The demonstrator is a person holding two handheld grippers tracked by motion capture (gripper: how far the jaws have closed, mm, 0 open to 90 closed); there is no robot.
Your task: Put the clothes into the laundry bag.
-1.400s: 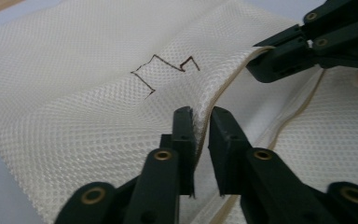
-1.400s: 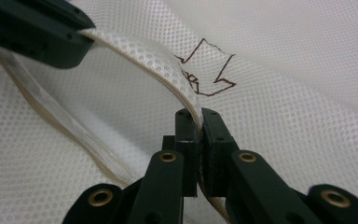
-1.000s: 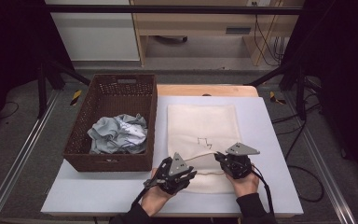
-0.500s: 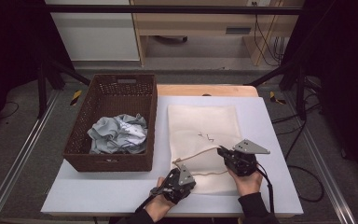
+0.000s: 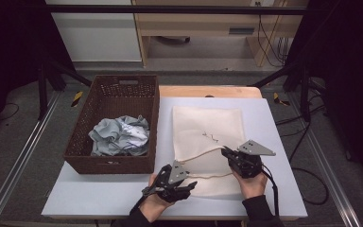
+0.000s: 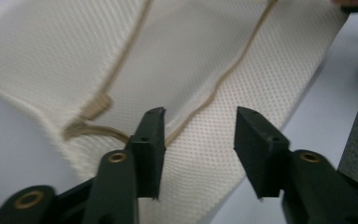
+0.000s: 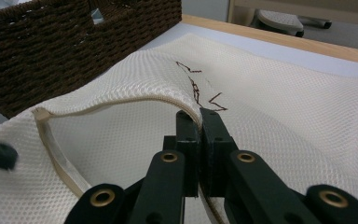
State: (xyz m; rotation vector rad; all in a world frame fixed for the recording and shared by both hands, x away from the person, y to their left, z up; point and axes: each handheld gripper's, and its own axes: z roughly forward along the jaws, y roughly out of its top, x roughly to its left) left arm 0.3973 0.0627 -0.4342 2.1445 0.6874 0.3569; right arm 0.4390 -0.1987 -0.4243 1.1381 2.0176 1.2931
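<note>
Cream mesh zip bag flat on the white worktop, near its front edge, right of the brown wicker basket; right gripper pinching the bag's upper zip edge, lifted; left gripper jaws just opened, apart over the bag, pressing nothing.

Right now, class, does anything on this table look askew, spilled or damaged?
Nothing spilled or damaged. The mesh bag lies flat except its near edge, which the right gripper pinches up, so the mouth gapes. The grey cloth sits crumpled in the wicker basket.
</note>
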